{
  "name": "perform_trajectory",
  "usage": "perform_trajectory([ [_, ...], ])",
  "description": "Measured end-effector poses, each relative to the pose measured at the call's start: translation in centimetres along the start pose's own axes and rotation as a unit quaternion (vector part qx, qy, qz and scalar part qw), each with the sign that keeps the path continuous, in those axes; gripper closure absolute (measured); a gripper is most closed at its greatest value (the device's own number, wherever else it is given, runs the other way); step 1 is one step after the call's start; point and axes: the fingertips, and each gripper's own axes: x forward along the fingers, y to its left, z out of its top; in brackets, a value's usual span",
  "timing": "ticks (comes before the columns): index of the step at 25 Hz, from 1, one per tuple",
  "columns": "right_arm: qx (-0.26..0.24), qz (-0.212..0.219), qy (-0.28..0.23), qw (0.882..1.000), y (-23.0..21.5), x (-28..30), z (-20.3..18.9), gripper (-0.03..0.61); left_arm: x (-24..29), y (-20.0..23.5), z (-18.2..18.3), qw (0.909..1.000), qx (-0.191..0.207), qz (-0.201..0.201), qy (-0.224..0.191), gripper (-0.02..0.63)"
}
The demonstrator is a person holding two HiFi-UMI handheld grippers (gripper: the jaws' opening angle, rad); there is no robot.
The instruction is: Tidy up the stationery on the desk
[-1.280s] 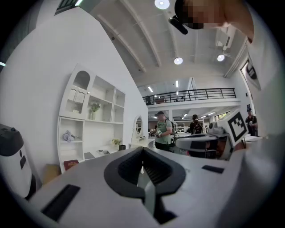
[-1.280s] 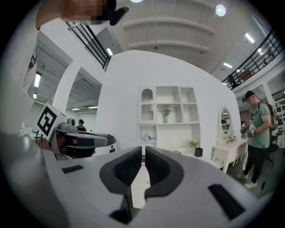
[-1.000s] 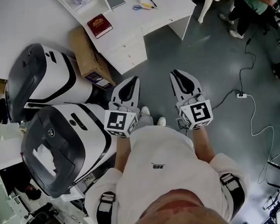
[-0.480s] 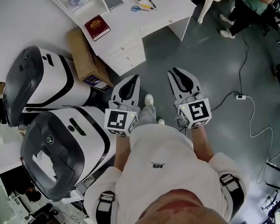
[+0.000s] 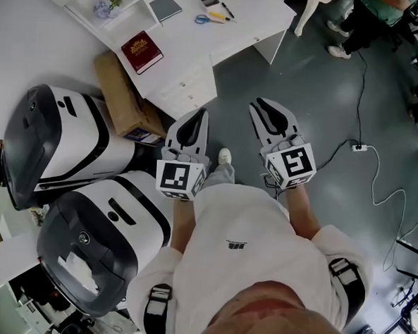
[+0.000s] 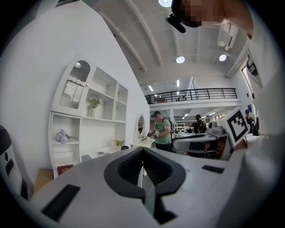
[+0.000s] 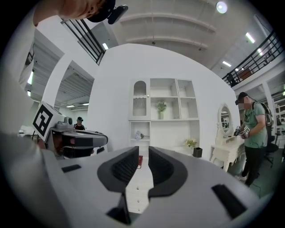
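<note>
Scissors [image 5: 202,18] and a pen [image 5: 218,16] lie on the white surface [image 5: 253,17]. Left hand-held gripper [image 5: 199,117] is pressed together. Right hand-held gripper [image 5: 259,104] is slightly spread, holding nothing.

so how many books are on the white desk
2: a red book near the desk's front edge, a grey notebook farther back by the scissors. Desk runs out of frame; more may be hidden.
</note>
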Motion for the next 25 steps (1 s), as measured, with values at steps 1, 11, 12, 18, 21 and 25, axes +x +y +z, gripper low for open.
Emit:
perform_trajectory([
  [1,0.000,-0.001,0.001,1.000,-0.3,1.0,0.1,0.529,0.7,0.8,0.0,1.0000,-0.001,-0.001,0.000,0.614],
  [11,0.004,-0.021,0.004,1.000,-3.2,9.1,0.7,0.531,7.3,7.4,0.4,0.9997,0.006,-0.021,0.004,0.614],
  [12,0.004,-0.024,0.004,1.000,-3.4,9.8,0.7,0.531,7.8,7.9,0.4,0.9997,0.007,-0.023,0.004,0.614],
  [18,0.005,-0.031,0.012,0.999,-5.1,13.0,0.4,0.531,11.2,10.6,0.1,0.9996,0.001,-0.029,0.006,0.614],
  [21,0.003,-0.034,0.016,0.999,-6.2,14.4,0.3,0.531,12.9,11.4,0.1,0.9994,0.001,-0.033,0.006,0.614],
  [25,0.000,-0.038,0.016,0.999,-7.7,16.2,0.3,0.531,15.1,12.5,-0.1,0.9993,0.001,-0.036,0.007,0.614],
])
